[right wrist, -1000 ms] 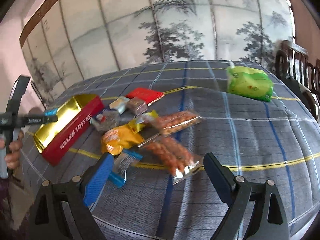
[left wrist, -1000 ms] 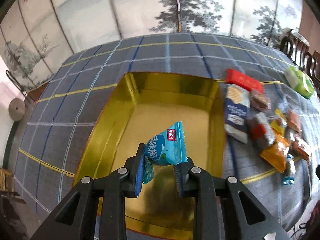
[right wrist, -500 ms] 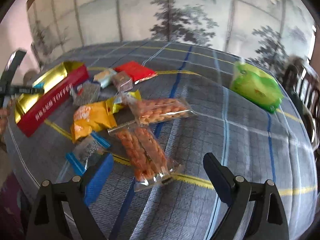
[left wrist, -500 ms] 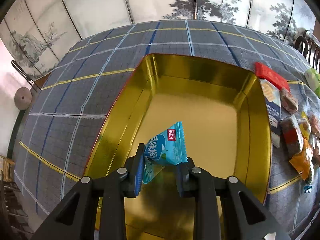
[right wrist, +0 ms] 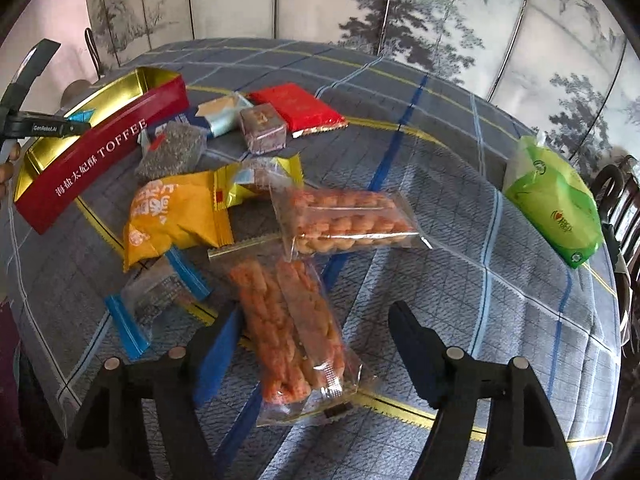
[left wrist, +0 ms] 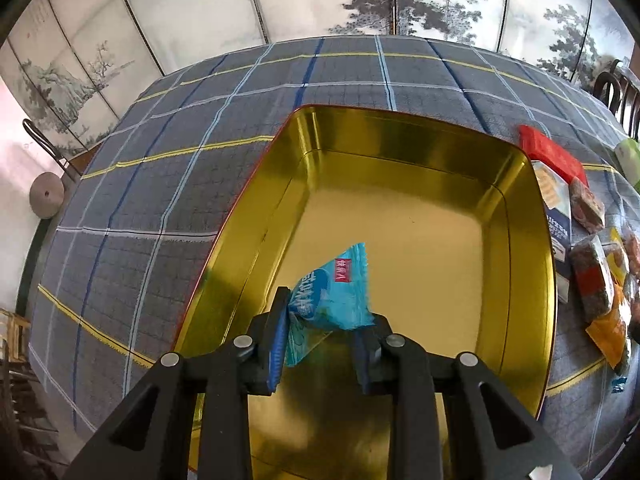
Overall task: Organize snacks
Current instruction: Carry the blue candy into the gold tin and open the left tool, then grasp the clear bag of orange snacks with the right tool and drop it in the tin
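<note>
Counter: plaid cloth, painted screen behind. My left claw pinching blue candy, loosening; right claw closing round twists pkt, not gripping.

On the red outer wall of the tin, at 9 o'clock in the right wrist view, white Chinese characters followed by "TOFFEE" are printed. "GenRobot.AI" is marked on the black bar of the left tongs at 10 o'clock. Chinese characters are printed on the blue candy wrapper and the orange packet; these cannot be read with certainty.
</note>
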`<state>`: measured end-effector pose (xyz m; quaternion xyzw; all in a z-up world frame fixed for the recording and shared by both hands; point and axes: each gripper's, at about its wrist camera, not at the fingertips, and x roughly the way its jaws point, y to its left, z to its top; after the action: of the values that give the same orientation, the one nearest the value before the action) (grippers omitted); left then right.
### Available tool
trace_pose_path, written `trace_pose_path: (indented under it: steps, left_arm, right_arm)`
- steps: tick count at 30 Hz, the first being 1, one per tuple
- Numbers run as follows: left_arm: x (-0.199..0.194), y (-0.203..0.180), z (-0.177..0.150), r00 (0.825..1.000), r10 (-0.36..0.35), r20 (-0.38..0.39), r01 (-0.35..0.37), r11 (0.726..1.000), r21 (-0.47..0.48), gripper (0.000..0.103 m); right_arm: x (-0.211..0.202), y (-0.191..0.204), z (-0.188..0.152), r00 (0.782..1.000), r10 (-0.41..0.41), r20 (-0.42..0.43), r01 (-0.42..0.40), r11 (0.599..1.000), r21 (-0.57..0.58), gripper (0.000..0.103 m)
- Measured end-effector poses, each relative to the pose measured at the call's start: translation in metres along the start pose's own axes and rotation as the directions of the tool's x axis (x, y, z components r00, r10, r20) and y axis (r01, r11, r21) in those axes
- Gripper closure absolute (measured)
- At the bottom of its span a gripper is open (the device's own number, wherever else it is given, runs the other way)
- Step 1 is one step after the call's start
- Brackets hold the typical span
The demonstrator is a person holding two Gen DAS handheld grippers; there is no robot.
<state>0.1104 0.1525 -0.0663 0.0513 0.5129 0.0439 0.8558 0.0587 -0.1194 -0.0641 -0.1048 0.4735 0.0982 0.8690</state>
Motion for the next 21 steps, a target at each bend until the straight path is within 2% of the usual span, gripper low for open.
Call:
trace_pose_path:
  steps: [4, 5, 6, 8, 9, 11, 14, 21]
  left_arm:
    - [-0.001, 0.002, 0.001, 1.000, 0.007, 0.010, -0.007, 1.000, -0.014, 0.072]
    - [-0.002, 0.002, 0.001, 1.000, 0.010, 0.014, -0.010, 1.000, -0.016, 0.061]
    - [-0.003, 0.002, 0.001, 1.000, 0.016, 0.018, -0.015, 1.000, -0.016, 0.048]
    - [-0.009, 0.003, 0.001, 0.998, 0.024, 0.054, -0.023, 1.000, -0.021, 0.044]
    - [-0.012, 0.003, 0.001, 0.997, 0.026, 0.067, -0.024, 1.000, -0.019, 0.041]
    - [-0.016, 0.003, 0.002, 0.996, 0.030, 0.080, -0.029, 1.000, -0.013, 0.035]
    - [-0.023, 0.007, 0.001, 0.996, 0.007, 0.091, -0.005, 1.000, -0.027, 0.035]
    - [-0.050, 0.024, -0.013, 0.986, -0.064, 0.153, 0.084, 0.987, -0.133, 0.035]
  right_arm:
    - [0.002, 0.000, 0.002, 1.000, 0.011, -0.015, -0.011, 1.000, -0.002, 0.031]
    - [0.002, 0.000, 0.002, 1.000, 0.017, -0.016, -0.017, 1.000, -0.002, 0.033]
    - [0.002, 0.000, 0.002, 0.999, 0.034, -0.018, -0.034, 0.999, 0.000, 0.040]
    - [0.002, 0.000, 0.003, 0.998, 0.063, -0.021, -0.062, 0.998, 0.018, 0.058]
    - [0.001, 0.000, 0.003, 0.999, 0.042, -0.019, -0.041, 0.999, 0.023, 0.062]
    - [0.001, -0.002, 0.003, 0.999, 0.039, -0.025, -0.038, 0.999, 0.036, 0.062]
    - [-0.003, -0.002, 0.000, 0.998, 0.054, -0.019, -0.053, 0.998, 0.045, 0.062]
    - [-0.039, 0.002, -0.007, 0.993, 0.096, 0.064, -0.103, 0.989, 0.111, 0.063]
